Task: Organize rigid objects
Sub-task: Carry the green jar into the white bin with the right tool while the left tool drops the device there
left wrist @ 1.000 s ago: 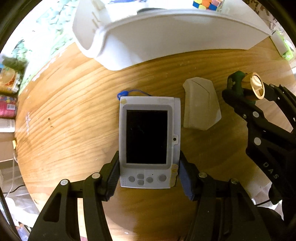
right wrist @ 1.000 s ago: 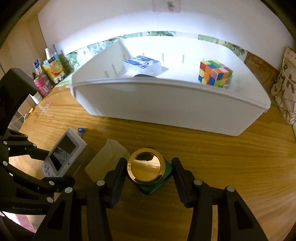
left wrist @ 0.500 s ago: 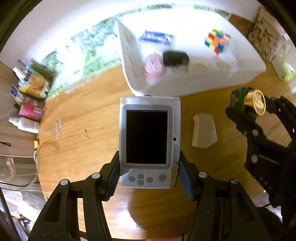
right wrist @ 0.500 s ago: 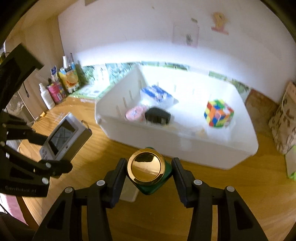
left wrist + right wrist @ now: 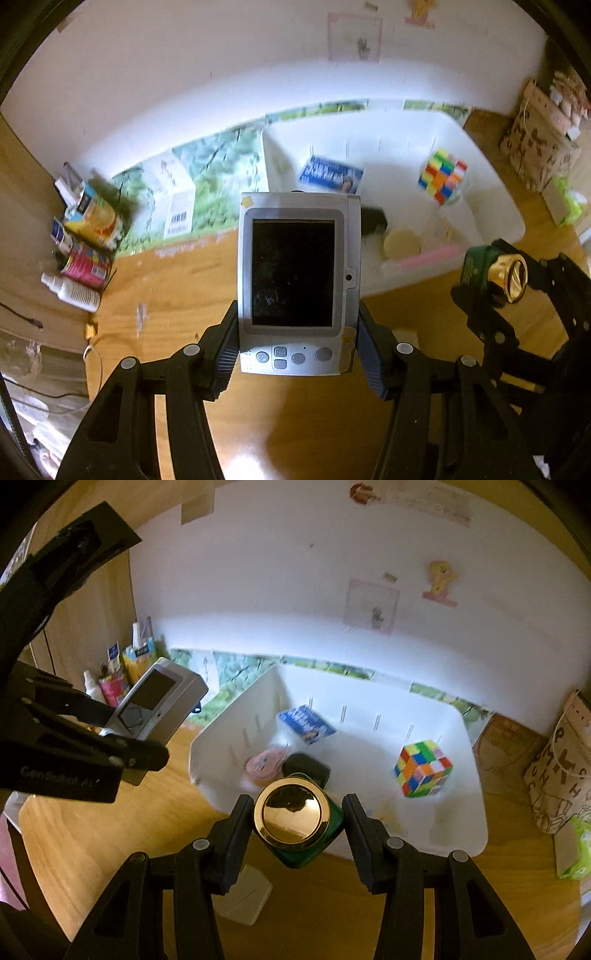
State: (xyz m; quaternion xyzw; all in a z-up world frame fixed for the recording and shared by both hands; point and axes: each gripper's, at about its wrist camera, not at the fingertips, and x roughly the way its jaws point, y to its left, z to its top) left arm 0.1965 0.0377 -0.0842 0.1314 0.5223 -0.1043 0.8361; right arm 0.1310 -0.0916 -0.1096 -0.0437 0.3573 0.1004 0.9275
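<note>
My left gripper (image 5: pixel 297 350) is shut on a silver handheld device (image 5: pixel 295 280) with a dark screen and holds it in the air above the wooden table; it also shows in the right wrist view (image 5: pixel 155 701). My right gripper (image 5: pixel 297 823) is shut on a green bottle with a gold cap (image 5: pixel 291 818), raised near the front edge of the white bin (image 5: pixel 476 834). The bottle shows at the right of the left wrist view (image 5: pixel 495 273). The bin holds a colour cube (image 5: pixel 423 768), a blue box (image 5: pixel 304 725), a pink round item (image 5: pixel 264 766) and a black item (image 5: pixel 306 770).
A small white wedge-shaped piece (image 5: pixel 243 897) lies on the table below my right gripper. Bottles and cartons (image 5: pixel 81 243) crowd the far left corner. A printed bag (image 5: pixel 557 775) and a green packet (image 5: pixel 576 849) stand to the right of the bin.
Both grippers have risen and tilted up with their objects. The bin now lies lower and farther in both views, and more of the wall shows.
</note>
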